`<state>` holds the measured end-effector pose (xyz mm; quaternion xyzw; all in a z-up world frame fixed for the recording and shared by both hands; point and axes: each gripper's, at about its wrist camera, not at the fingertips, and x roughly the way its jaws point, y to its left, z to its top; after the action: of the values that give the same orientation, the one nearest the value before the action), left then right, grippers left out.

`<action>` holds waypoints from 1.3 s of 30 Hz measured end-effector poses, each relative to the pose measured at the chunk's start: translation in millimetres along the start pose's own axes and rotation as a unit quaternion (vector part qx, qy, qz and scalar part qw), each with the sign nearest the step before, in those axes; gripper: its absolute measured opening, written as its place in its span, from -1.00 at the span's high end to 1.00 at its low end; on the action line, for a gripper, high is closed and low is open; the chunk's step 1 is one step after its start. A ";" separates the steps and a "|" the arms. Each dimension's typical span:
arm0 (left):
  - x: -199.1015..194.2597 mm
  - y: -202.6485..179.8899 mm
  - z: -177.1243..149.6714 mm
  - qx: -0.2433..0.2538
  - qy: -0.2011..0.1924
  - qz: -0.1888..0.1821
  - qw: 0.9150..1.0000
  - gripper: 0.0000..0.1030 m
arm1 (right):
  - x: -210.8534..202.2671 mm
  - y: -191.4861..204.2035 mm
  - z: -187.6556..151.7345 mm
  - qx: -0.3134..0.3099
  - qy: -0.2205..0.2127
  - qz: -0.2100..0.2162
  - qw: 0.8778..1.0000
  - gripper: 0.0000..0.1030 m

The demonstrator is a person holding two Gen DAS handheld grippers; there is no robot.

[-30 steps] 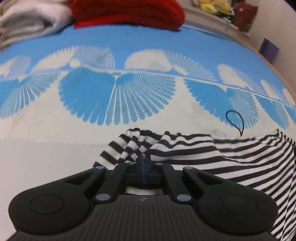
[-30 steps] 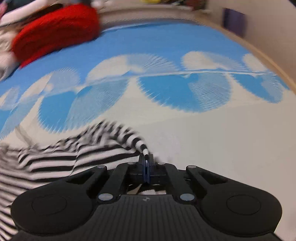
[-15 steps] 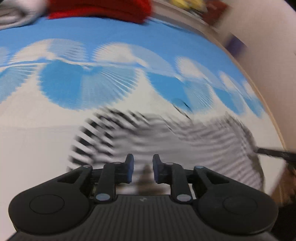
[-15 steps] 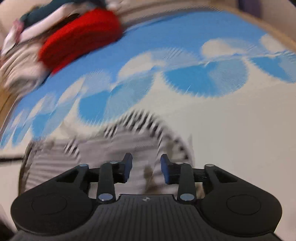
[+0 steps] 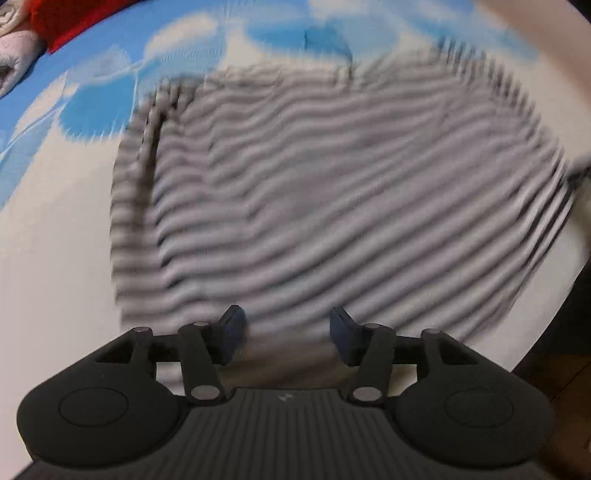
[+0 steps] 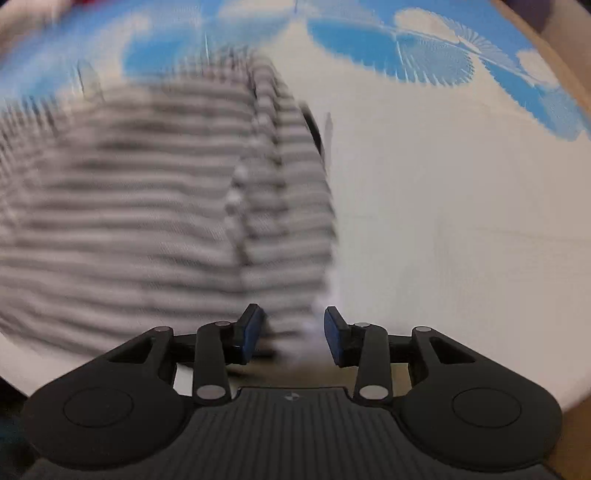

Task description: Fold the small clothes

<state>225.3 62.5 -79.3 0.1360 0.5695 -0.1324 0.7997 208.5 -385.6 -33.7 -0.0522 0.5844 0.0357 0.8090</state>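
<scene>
Left hand-held gripper (image 5: 286,338): fingers spread wide, blue pads (image 5: 233,325) facing each other across a clear gap, nothing between them. Positioned at the near edge of the striped garment (image 5: 332,199), over its lower hem; whether the tips touch the cloth cannot be told through the blur.

Right hand-held gripper (image 6: 291,334): fingers likewise spread apart, blue pads (image 6: 251,332) empty. Positioned at the garment's near right-hand corner, where the striped cloth (image 6: 155,206) ends and bare covering begins.

Striped garment: black-and-white horizontal stripes, lying spread out and mostly flat on the tabletop, filling the middle of the left view and the left half of the right view. A folded band or seam runs down each side edge. Heavily motion-blurred in both views; finer detail not legible.

Tabletop covering (image 6: 461,221): white cloth nearby, with blue fan-shaped patterning (image 6: 399,48) along the far side, beyond the garment.

Red fabric (image 5: 62,22): far left corner in the left view, beside a pale rolled textile (image 5: 14,55), well apart from the garment.
</scene>
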 end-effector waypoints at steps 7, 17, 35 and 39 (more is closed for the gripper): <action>-92.9 -15.0 -42.0 -0.109 -0.148 0.056 0.981 -0.61 | -106.8 -4.4 -27.6 0.119 -0.229 0.040 0.965 -0.02; -98.9 -30.5 -73.5 -0.222 -0.167 0.075 0.958 -0.63 | -131.9 33.4 -59.8 0.158 -0.295 0.094 0.938 -0.13; -81.2 -19.6 -72.5 -0.224 -0.153 0.079 0.959 -0.63 | -102.1 50.5 -52.8 0.127 -0.243 0.039 0.961 -0.14; -79.4 -20.2 -71.7 -0.223 -0.148 0.080 0.960 -0.63 | -102.3 45.5 -53.9 0.134 -0.245 0.039 0.959 -0.14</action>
<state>130.1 74.7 -28.0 -0.0214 0.4471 0.0436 0.8931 120.2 -346.9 44.7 0.0901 0.3697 0.0002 0.9248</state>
